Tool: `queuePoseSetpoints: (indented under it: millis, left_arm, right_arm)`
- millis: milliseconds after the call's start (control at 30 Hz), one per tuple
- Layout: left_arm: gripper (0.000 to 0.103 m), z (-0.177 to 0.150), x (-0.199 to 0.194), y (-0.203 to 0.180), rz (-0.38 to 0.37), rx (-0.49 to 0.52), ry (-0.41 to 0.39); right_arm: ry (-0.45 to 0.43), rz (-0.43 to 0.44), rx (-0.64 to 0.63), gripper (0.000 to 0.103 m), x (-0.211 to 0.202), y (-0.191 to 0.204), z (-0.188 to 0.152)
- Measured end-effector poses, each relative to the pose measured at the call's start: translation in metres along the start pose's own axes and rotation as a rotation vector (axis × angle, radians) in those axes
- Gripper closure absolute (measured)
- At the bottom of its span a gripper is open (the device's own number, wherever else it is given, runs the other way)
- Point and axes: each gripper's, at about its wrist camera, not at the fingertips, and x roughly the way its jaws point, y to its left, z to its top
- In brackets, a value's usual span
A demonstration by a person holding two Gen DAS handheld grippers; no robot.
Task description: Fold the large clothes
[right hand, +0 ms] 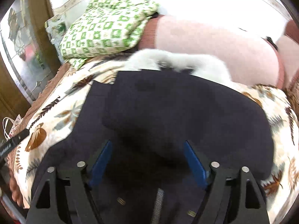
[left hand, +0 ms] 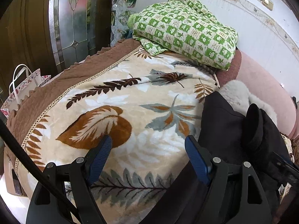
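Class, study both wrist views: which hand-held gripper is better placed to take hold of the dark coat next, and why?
Probably the right hand-held gripper: its open jaws hang directly over the dark coat. The left hand-held gripper, also open, faces mostly the leaf-patterned blanket, the coat off to its right.
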Motion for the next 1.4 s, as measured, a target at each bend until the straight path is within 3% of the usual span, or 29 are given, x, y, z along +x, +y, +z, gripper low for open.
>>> queuePoseSetpoints:
  millis: [100, 167, 233, 267, 300, 333, 400, 567, 700, 867, 1033, 1133, 1200, 1233, 1300, 1400]
  left_arm:
    - [0.024, 0.001, 0.005, 0.001, 0.008, 0.002, 0.024]
    - [0.024, 0.001, 0.008, 0.002, 0.005, 0.005, 0.037]
    - [0.024, 0.002, 0.009, 0.003, 0.000, 0.003, 0.042]
    - [0.024, 0.002, 0.008, 0.004, -0.002, 0.001, 0.042]
    - [0.024, 0.002, 0.008, 0.004, -0.004, 0.000, 0.042]
    - [0.024, 0.003, 0.007, 0.005, -0.006, -0.004, 0.041]
    - [0.024, 0.005, 0.005, 0.008, -0.011, -0.019, 0.040]
    - [0.024, 0.008, 0.002, 0.017, -0.018, -0.056, 0.035]
    - [0.024, 0.009, 0.004, 0.022, -0.015, -0.077, 0.044]
    - [0.024, 0.011, 0.007, 0.026, -0.020, -0.089, 0.056]
    - [0.024, 0.013, 0.008, 0.027, -0.007, -0.094, 0.051]
    - [0.024, 0.012, 0.010, 0.027, 0.014, -0.095, 0.047]
    - [0.024, 0.012, 0.011, 0.026, 0.020, -0.088, 0.050]
    - [0.024, 0.012, 0.012, 0.026, 0.018, -0.085, 0.053]
    - [0.024, 0.011, 0.012, 0.026, 0.016, -0.083, 0.055]
    - [0.024, 0.012, 0.011, 0.027, 0.016, -0.091, 0.055]
  right_arm:
    - [0.008, -0.074, -0.151, 0.015, 0.027, 0.042, 0.005]
    - [0.005, -0.188, -0.244, 0.015, 0.045, 0.059, 0.004]
    - [-0.006, -0.287, -0.260, 0.019, 0.059, 0.062, 0.008]
    - [0.002, -0.276, -0.233, 0.035, 0.061, 0.056, 0.010]
    - [0.022, -0.253, -0.179, 0.065, 0.060, 0.046, 0.014]
    - [0.032, -0.256, -0.148, 0.080, 0.057, 0.038, 0.015]
    - [0.017, -0.240, -0.107, 0.084, 0.045, 0.028, 0.018]
    - [-0.060, -0.138, -0.051, 0.085, -0.006, 0.036, 0.024]
    - [-0.058, -0.025, -0.064, 0.085, -0.014, 0.066, 0.028]
    - [0.020, 0.063, -0.052, 0.085, 0.026, 0.092, 0.022]
    - [0.148, 0.148, 0.010, 0.083, 0.079, 0.086, 0.005]
    - [0.158, 0.275, 0.124, 0.070, 0.092, 0.062, -0.005]
    - [0.152, 0.312, 0.171, 0.067, 0.086, 0.056, -0.009]
    - [0.159, 0.320, 0.168, 0.065, 0.079, 0.057, -0.010]
    - [0.175, 0.369, 0.140, 0.051, 0.061, 0.064, -0.015]
    - [0.124, 0.402, 0.093, 0.048, 0.024, 0.068, -0.022]
